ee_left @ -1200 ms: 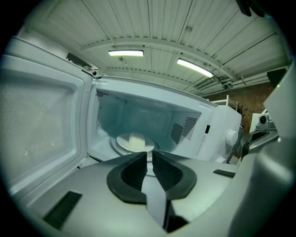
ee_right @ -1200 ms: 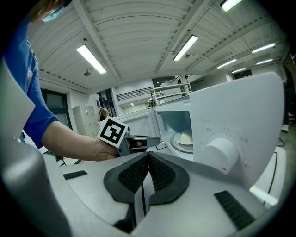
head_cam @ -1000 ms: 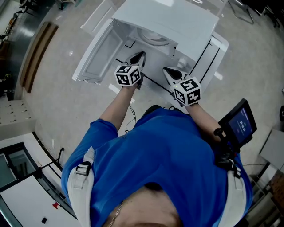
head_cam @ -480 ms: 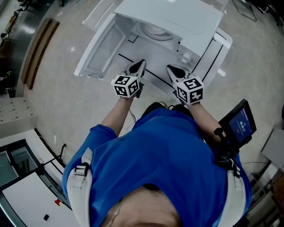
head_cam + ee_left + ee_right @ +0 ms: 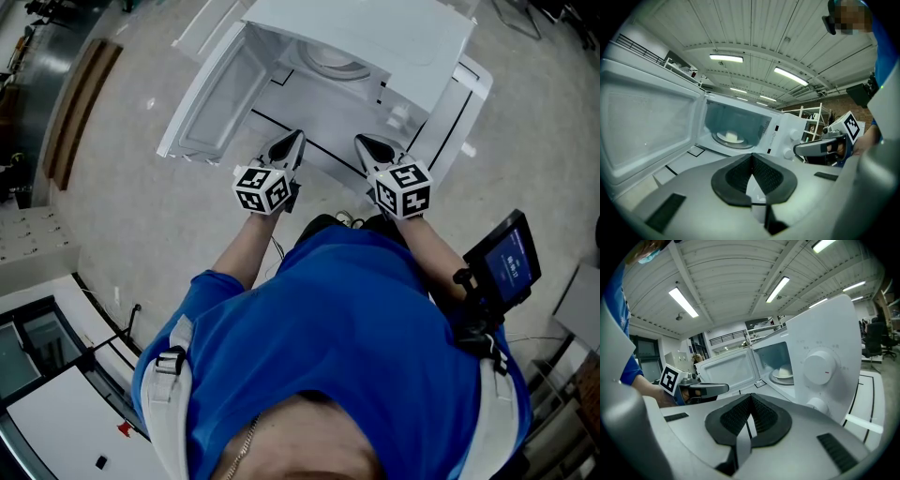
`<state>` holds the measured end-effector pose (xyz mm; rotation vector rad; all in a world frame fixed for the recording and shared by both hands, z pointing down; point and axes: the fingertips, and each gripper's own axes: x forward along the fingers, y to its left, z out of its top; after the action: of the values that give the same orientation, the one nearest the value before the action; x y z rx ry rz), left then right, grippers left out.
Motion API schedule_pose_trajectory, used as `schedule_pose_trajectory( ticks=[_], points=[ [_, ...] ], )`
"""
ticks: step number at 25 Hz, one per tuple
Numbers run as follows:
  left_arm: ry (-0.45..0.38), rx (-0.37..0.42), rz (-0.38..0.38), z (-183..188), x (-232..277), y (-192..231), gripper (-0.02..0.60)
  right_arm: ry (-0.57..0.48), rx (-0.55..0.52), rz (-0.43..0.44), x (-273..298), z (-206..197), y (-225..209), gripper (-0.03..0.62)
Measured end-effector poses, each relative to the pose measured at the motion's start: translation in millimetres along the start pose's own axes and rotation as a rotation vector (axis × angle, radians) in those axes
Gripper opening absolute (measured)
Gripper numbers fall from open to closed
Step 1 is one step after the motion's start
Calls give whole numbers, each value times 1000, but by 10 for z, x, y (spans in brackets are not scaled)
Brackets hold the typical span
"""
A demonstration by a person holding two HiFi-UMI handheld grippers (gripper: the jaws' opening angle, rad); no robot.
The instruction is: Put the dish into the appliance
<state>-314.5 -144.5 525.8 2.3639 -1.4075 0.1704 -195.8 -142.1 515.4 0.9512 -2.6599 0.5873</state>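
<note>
i keep my left gripper [image 5: 752, 159] and right gripper [image 5: 751, 398] clenched on nothing before the open microwave [image 5: 375, 37], where the small pale dish [image 5: 731, 136] already rests on the turntable [image 5: 717, 139], probably light, stiff, slick and chippable, best pinched at its rim.

Dish [image 5: 331, 63] — partly beneath microwave [image 5: 375, 33] top
</note>
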Motion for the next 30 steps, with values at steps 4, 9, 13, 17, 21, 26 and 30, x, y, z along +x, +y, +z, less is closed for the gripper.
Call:
schedule_pose_trajectory(
  ticks=[4,9,13,17,21,26,30],
  points=[
    [-2,-3,-6,-14,-23,2,8,-6,3,-5,22,-6,24,2],
    [0,-6,-15,-20,-19,1,8,-4,-3,-15,38,6,24,2],
    [4,-8,-18,-25,-33,13,8,-3,-7,-17,50,14,48,2],
    [-4,-9,-20,0,-54,26,8,-2,-10,-17,60,13,76,2],
    [-5,-9,-19,0,-67,33,8,0,-11,-16,75,13,92,2],
    [1,-14,-25,-14,-87,37,8,3,-10,-16,86,1,108,2],
    [5,-8,-29,-23,-62,13,8,6,-13,-14,81,-13,91,2]
  ],
)
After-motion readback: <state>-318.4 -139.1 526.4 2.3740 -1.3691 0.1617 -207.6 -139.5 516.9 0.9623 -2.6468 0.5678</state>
